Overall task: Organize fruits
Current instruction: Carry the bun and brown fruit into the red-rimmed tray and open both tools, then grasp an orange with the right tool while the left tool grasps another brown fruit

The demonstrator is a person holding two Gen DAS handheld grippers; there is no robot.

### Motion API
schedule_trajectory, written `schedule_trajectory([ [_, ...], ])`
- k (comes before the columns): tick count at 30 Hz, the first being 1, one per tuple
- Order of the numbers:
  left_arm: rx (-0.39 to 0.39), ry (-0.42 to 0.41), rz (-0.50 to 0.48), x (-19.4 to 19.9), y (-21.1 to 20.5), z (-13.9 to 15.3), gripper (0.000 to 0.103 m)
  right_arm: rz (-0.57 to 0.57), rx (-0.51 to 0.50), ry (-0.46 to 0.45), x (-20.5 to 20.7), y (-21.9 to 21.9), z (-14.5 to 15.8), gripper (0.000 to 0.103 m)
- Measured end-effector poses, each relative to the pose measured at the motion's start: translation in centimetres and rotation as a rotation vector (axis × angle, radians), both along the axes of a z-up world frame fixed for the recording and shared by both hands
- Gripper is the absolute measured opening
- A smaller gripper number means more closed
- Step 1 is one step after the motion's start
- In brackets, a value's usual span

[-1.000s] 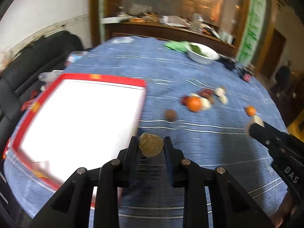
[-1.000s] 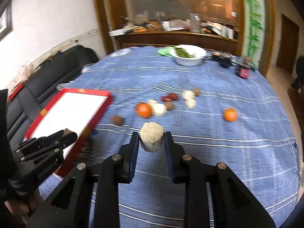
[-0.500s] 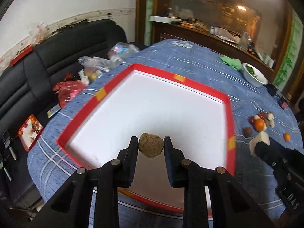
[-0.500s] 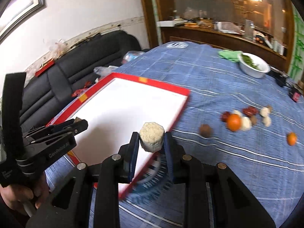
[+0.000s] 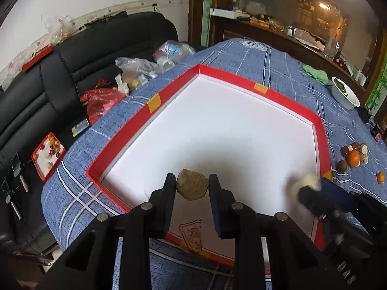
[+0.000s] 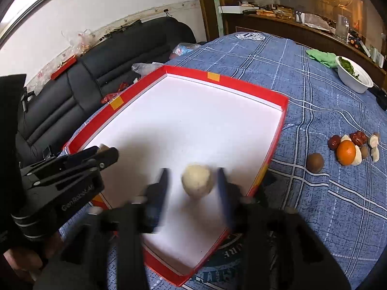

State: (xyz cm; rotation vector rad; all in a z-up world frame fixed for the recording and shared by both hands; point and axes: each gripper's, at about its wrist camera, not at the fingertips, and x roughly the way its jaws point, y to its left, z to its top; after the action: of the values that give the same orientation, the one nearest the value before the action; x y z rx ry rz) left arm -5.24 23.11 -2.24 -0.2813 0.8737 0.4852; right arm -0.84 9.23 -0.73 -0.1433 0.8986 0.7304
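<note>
Both your grippers have moved from the blue tablecloth (image 6: 314, 96) over the red-rimmed tray (image 5: 154, 101). Left gripper (image 5: 192, 187) pinches a brown lump (image 5: 192, 188); right gripper (image 6: 193, 183), blurred, stands spread around a pale lump (image 6: 197, 180). White tray floor lies bare ahead.

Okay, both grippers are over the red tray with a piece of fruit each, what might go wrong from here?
1. The right gripper looks open and blurred, with the pale fruit loose between its fingers; on the tray's smooth white floor it may roll.
2. The left gripper holds the brown fruit near the red tray corner; released here, it might clip the rim.
3. The two grippers work close together over the tray and could bump.
</note>
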Motion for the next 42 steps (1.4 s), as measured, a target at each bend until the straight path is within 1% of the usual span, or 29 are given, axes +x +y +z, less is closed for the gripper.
schedule_trajectory([
  [1,-0.005,-0.003,0.006,-0.1,0.1,0.0,0.05,0.004,0.009,-0.001,-0.1,-0.1,0.1,0.065],
  [2,-0.003,-0.013,0.019,-0.3,0.1,0.1,0.069,0.009,0.021,-0.003,-0.2,-0.2,0.3,0.065],
  [3,0.005,-0.019,0.034,-0.4,0.1,0.2,0.078,0.006,0.023,-0.014,-0.3,-0.6,0.6,0.065],
  [6,0.016,-0.063,0.055,-1.0,-0.3,1.0,0.078,-0.019,0.05,-0.041,-0.4,-2.4,1.4,0.065],
  [10,0.008,-0.129,0.017,-0.8,-2.2,2.4,0.078,-0.136,0.081,-0.089,0.4,-8.0,2.7,0.065],
  [13,-0.003,-0.165,-0.08,0.3,-5.8,3.4,0.078,-0.28,0.09,-0.115,1.8,-13.9,3.3,0.065],
  [14,-0.009,-0.165,-0.147,1.1,-7.8,3.7,0.078,-0.343,0.079,-0.124,2.5,-16.2,3.4,0.065],
  [15,-0.013,-0.16,-0.203,1.7,-9.4,3.8,0.078,-0.407,0.065,-0.122,3.2,-18.6,3.3,0.065],
  [16,-0.013,-0.154,-0.256,2.4,-11.0,3.8,0.078,-0.445,0.055,-0.114,3.8,-20.2,3.1,0.065],
  [18,0.01,-0.133,-0.343,3.8,-14.4,3.3,0.078,-0.537,0.026,-0.098,5.0,-23.8,2.6,0.065],
  [19,0.014,-0.117,-0.379,4.7,-15.8,2.8,0.078,-0.571,0.013,-0.094,5.5,-25.4,2.4,0.065],
  [21,0.015,-0.081,-0.419,6.5,-17.8,1.9,0.078,-0.616,0.002,-0.08,6.4,-27.8,2.0,0.065],
  [24,0.025,-0.047,-0.414,9.0,-19.1,0.7,0.078,-0.654,-0.026,-0.077,7.6,-30.2,1.4,0.065],
  [26,0.022,-0.048,-0.388,10.2,-19.3,0.1,0.078,-0.673,-0.044,-0.063,8.6,-31.4,0.7,0.065],
  [31,0.013,-0.007,-0.355,12.2,-19.3,-1.5,0.077,-0.668,-0.082,-0.041,11.7,-32.0,-0.5,0.064],
  [34,0.003,0.003,-0.343,12.8,-19.5,-2.1,0.073,-0.671,-0.125,-0.038,13.2,-31.5,-1.3,0.064],
  [35,0.0,0.01,-0.341,13.1,-19.4,-2.4,0.067,-0.67,-0.133,-0.032,13.4,-31.5,-1.6,0.064],
  [36,0.001,0.019,-0.339,13.3,-19.5,-2.8,0.057,-0.665,-0.141,-0.022,13.8,-31.3,-1.9,0.06],
  [37,0.005,0.03,-0.34,13.5,-19.5,-3.0,0.055,-0.656,-0.15,-0.005,14.1,-31.2,-2.3,0.043],
  [38,0.029,0.014,-0.348,13.4,-19.6,-2.9,0.047,-0.648,-0.159,0.014,14.3,-31.0,-2.7,0.034],
  [40,0.029,0.003,-0.363,13.5,-19.6,-2.8,0.029,-0.64,-0.179,-0.003,14.3,-30.7,-2.9,0.033],
  [41,0.029,0.0,-0.37,13.6,-19.5,-2.8,0.023,-0.635,-0.182,-0.005,14.2,-30.6,-2.9,0.033],
  [42,0.026,-0.001,-0.375,13.4,-19.4,-2.7,0.023,-0.633,-0.178,-0.002,14.1,-30.6,-2.8,0.033],
])
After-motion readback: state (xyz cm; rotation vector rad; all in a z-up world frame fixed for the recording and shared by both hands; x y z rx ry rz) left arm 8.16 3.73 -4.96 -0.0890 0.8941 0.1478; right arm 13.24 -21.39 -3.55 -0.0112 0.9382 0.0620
